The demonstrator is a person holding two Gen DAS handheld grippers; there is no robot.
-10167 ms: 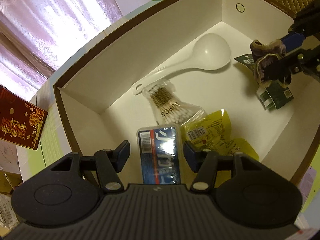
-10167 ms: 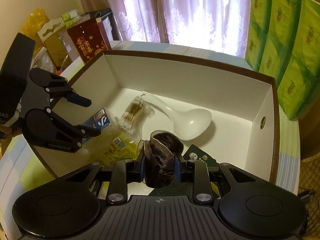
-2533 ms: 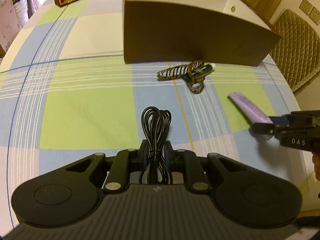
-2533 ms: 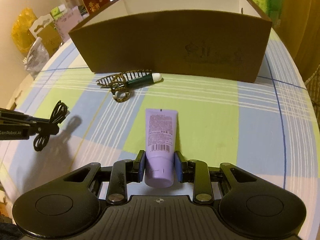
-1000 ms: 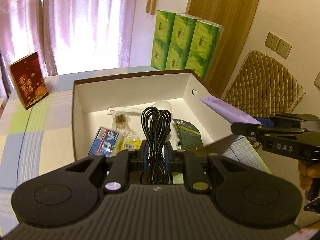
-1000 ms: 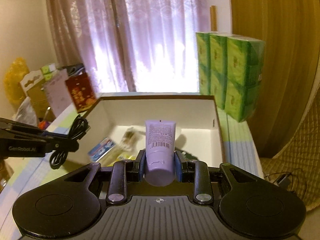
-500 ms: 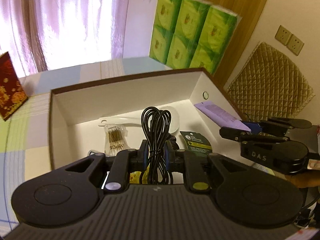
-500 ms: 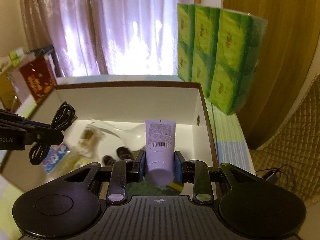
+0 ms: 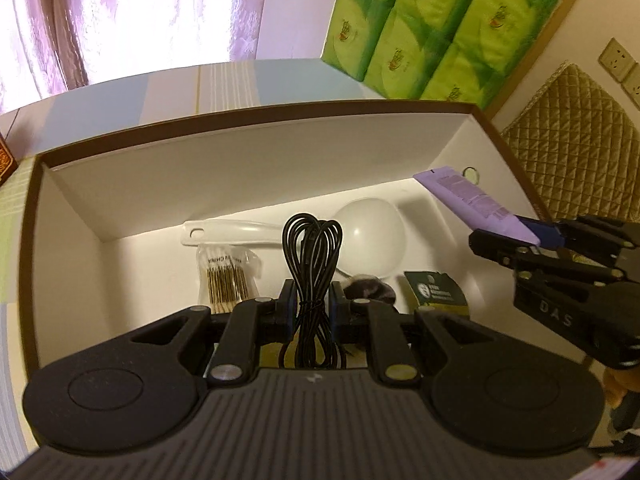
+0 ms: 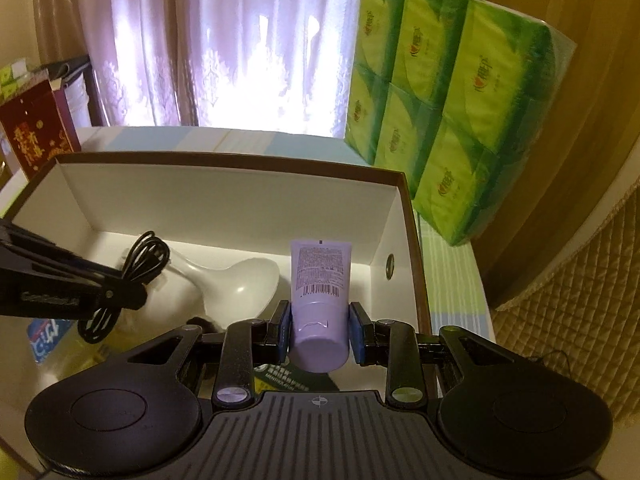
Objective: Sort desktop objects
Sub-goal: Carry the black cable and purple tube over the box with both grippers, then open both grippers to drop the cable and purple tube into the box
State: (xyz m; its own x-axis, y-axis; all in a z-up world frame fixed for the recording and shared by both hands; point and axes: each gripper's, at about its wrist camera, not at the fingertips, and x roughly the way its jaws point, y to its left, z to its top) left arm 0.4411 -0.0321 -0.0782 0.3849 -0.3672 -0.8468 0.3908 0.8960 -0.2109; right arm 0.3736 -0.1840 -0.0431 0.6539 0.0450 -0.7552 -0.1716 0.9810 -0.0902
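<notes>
Both tools are over the open box (image 9: 256,128) now, left tool (image 9: 311,312) clamped on the coiled black cable (image 9: 311,248), right tool (image 10: 320,332) pinching the purple tube (image 10: 320,276), long axis pointing toward the box's far wall, so both drops look straight down.

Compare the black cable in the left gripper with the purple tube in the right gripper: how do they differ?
The black cable is a thin, flexible coiled bundle; the purple tube is one solid squeeze tube with a barcode label. The cable's loops stand up past the left gripper; the tube is clamped near its cap by the right gripper, crimped end forward. Both are held above the open box, not yet released.
</notes>
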